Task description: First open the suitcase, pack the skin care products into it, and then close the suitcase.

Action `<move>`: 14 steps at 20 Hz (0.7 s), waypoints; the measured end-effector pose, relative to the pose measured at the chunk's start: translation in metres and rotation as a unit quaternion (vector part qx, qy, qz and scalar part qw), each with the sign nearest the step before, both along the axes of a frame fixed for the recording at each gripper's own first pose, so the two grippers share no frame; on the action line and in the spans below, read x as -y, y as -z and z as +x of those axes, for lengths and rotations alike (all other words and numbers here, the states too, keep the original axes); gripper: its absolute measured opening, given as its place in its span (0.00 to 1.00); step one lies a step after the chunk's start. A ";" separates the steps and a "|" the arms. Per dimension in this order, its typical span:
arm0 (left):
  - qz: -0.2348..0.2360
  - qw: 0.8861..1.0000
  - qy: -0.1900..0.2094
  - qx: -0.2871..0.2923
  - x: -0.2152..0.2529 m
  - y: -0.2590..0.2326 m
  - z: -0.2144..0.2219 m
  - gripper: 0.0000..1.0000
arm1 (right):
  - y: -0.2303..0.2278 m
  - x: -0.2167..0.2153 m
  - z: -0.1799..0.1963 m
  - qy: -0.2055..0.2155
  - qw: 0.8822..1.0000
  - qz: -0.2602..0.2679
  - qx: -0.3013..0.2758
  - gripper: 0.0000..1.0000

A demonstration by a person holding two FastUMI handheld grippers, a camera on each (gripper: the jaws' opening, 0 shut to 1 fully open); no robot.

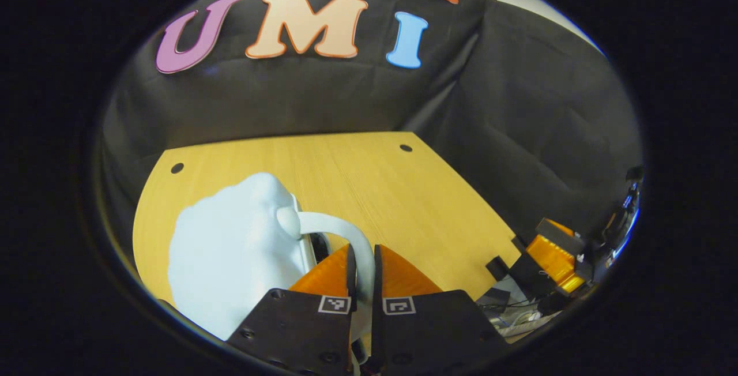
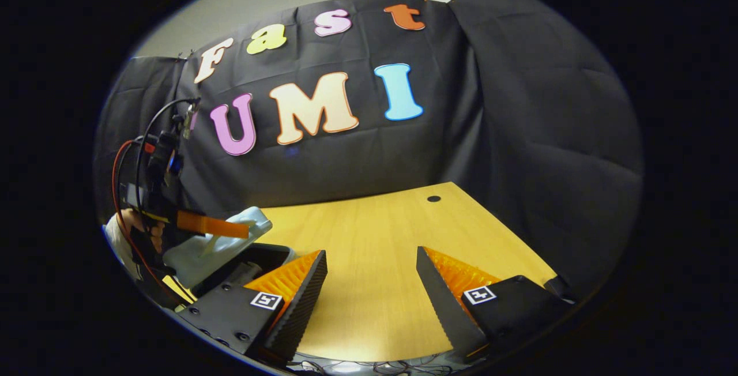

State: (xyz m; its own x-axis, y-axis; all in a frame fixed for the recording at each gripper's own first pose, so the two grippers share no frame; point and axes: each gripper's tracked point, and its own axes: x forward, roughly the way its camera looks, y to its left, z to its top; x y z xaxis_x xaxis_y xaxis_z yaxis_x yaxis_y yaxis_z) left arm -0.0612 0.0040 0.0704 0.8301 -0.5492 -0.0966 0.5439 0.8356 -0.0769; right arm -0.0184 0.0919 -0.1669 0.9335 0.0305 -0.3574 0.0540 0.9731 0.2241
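A small pale blue suitcase (image 1: 230, 260) sits on the wooden table (image 1: 357, 174), close in front of my left gripper (image 1: 362, 266). That gripper is shut on the suitcase's white curved handle (image 1: 346, 229). In the right gripper view the suitcase lid (image 2: 219, 246) is tilted up at the far left, with the dark inside (image 2: 259, 258) showing beneath it. The left gripper (image 2: 213, 227) grips it there, held by a hand (image 2: 135, 223). My right gripper (image 2: 372, 255) hangs open over bare table (image 2: 369, 232) to the right of the suitcase, nothing between its fingers.
Black cloth walls close the booth behind and to the right of the table. The tabletop has small round holes (image 2: 433, 198) near its far corners. Cables (image 1: 519, 321) lie past the table's near edge, beside the right gripper (image 1: 553, 260) in the left gripper view.
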 end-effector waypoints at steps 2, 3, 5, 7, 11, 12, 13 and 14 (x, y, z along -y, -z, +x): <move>0.010 1.000 0.007 -0.020 0.016 0.021 0.009 0.06 | 0.002 0.011 -0.004 0.011 1.000 -0.004 -0.004 0.98; 0.014 0.999 0.009 -0.028 0.020 0.029 0.014 0.06 | 0.003 0.015 -0.006 0.015 1.000 -0.006 -0.005 0.98; 0.022 0.999 0.010 -0.041 0.029 0.045 0.021 0.06 | 0.005 0.019 -0.009 0.019 1.000 -0.010 -0.010 0.98; 0.036 0.998 0.007 -0.046 0.037 0.061 0.026 0.06 | 0.006 0.020 -0.011 0.019 1.000 -0.013 -0.014 0.98; 0.059 0.998 0.005 -0.036 0.046 0.076 0.027 0.16 | 0.007 0.021 -0.014 0.014 1.000 -0.018 -0.018 0.98; 0.062 0.998 0.004 -0.021 0.048 0.074 0.025 0.24 | 0.004 0.020 -0.013 0.011 1.000 -0.020 -0.016 0.98; 0.064 0.998 0.003 0.001 0.050 0.065 0.020 0.33 | 0.000 0.018 -0.010 0.007 1.000 -0.023 -0.011 0.98; 0.056 0.998 -0.001 0.036 0.053 0.047 0.015 0.55 | -0.007 0.016 -0.006 0.003 1.000 -0.026 -0.002 0.98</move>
